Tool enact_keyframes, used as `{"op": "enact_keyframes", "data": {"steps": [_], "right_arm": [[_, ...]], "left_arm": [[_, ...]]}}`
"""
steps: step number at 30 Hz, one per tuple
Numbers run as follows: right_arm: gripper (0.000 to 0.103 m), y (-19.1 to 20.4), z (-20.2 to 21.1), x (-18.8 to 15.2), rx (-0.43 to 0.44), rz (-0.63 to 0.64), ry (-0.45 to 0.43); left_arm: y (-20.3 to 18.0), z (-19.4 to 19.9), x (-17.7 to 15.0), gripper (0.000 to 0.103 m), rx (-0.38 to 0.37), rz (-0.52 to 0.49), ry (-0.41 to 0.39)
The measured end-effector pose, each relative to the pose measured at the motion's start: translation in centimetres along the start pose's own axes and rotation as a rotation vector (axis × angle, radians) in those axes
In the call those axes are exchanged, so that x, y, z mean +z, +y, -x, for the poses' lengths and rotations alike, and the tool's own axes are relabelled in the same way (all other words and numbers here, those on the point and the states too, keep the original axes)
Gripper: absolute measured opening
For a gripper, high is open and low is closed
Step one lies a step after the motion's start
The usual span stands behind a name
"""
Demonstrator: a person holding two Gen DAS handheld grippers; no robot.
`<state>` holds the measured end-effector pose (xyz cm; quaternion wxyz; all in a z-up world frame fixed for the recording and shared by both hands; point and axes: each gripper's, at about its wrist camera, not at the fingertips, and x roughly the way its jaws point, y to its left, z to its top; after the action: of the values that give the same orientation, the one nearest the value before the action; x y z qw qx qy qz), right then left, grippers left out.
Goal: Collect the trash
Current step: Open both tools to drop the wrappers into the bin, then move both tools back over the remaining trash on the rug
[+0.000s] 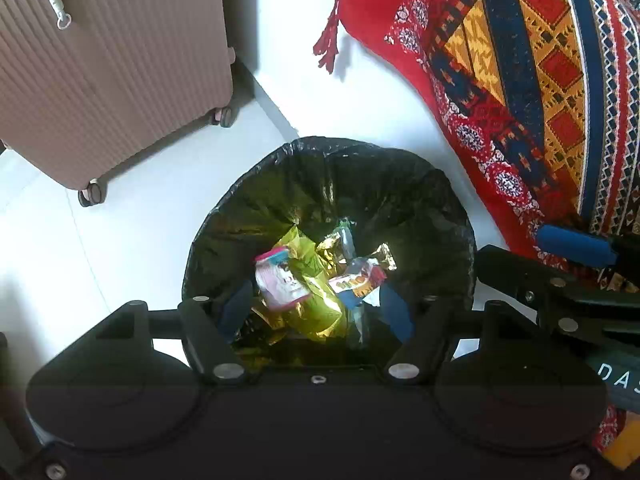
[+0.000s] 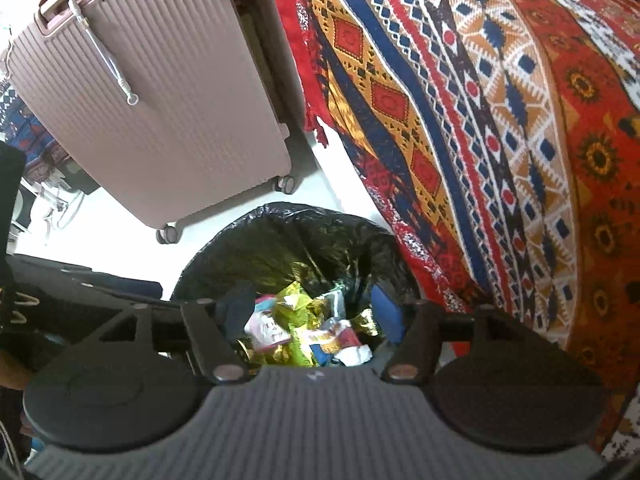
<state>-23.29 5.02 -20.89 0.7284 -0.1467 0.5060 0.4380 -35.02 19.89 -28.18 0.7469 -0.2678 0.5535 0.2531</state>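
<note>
Left gripper (image 1: 316, 312) hangs over the mouth of the bin (image 1: 224, 216), pointed steeply down, its jaws spread with nothing pinched between the blue pads (image 1: 236, 308); right gripper (image 2: 310, 316) hangs beside it over the same opening, jaws likewise spread and empty. Bin, lined with a black bag (image 2: 280, 236), stands on the pale floor (image 1: 100, 260) between a ribbed pink suitcase (image 1: 100, 60) and a patterned red cloth (image 1: 520, 80) that drapes down just beside its rim. Trash (image 1: 312, 276) lies loose at the bottom of the liner: a crumpled yellow-green foil wrapper (image 1: 320, 300), a pink-edged packet (image 1: 280, 280), a gold foil piece (image 1: 384, 260), a red-and-yellow packet (image 1: 356, 282) and, in the right view, a scrap of white paper (image 2: 354, 354). Judged from the empty jaws above the heap, a drop into the bin appears complete for both hands. No further litter shows on the visible floor around the bin, though most of the room lies outside both views, so whether more remains to be gathered cannot be told; any further piece would call for lifting the grippers clear of the rim first
</note>
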Motion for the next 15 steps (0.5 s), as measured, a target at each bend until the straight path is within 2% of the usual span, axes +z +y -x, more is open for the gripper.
{"op": "enact_keyframes", "data": {"steps": [15], "right_arm": [[0.078,-0.5,3.1,0.8,-0.066,-0.038,-0.013]], "left_arm": [[-1.0,3.5,0.8,0.072,-0.014,0.002,-0.075]]}}
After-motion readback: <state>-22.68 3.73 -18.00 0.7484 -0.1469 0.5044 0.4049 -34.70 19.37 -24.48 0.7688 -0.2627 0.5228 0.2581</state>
